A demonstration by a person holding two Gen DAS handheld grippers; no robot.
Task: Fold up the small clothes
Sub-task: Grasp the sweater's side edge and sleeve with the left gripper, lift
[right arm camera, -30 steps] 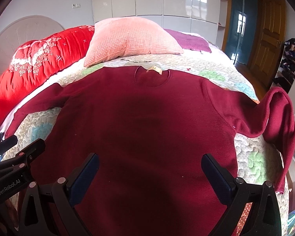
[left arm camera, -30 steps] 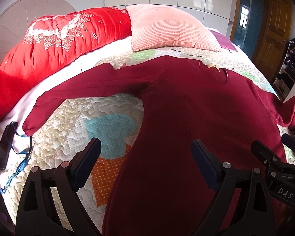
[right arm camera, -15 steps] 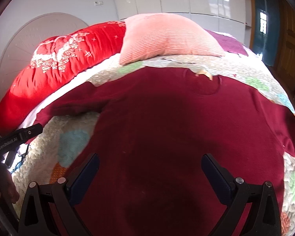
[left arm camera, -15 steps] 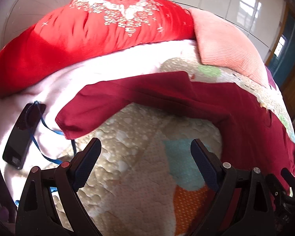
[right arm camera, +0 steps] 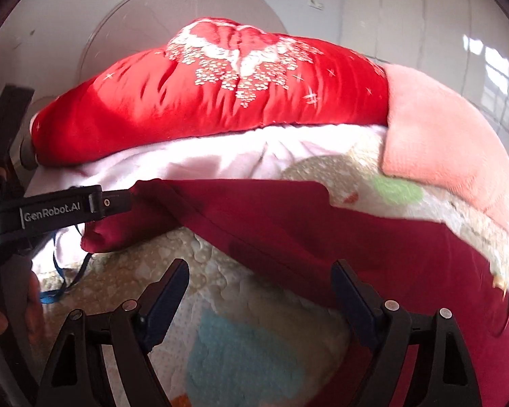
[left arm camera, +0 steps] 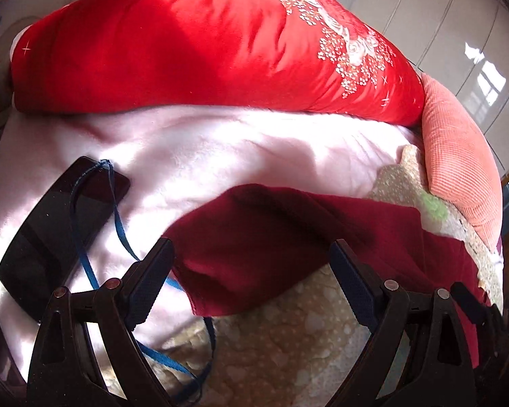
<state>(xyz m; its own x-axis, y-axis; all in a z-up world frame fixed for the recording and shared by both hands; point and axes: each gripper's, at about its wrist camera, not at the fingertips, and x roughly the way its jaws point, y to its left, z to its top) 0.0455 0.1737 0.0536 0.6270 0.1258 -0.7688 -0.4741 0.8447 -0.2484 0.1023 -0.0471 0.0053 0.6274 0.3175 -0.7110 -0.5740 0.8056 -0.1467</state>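
Note:
A dark red sweater (right arm camera: 373, 257) lies flat on the patchwork quilt (right arm camera: 241, 305). Its left sleeve stretches to the left, and the cuff (left arm camera: 241, 271) lies between the fingers of my open left gripper (left arm camera: 251, 271). In the right wrist view the left gripper (right arm camera: 118, 203) reaches the cuff from the left. My right gripper (right arm camera: 259, 291) is open and empty, hovering over the quilt and the sleeve's lower edge near the armpit.
A black phone (left arm camera: 61, 230) with a blue lanyard (left arm camera: 118, 230) lies on the pale pink sheet (left arm camera: 220, 156) left of the cuff. A red embroidered duvet (left arm camera: 203, 47) and a pink pillow (left arm camera: 458, 169) lie behind.
Both grippers have swung left. The left one has moved from over the sweater's body out to the sleeve cuff. The right one has moved from the body's middle to the left sleeve.

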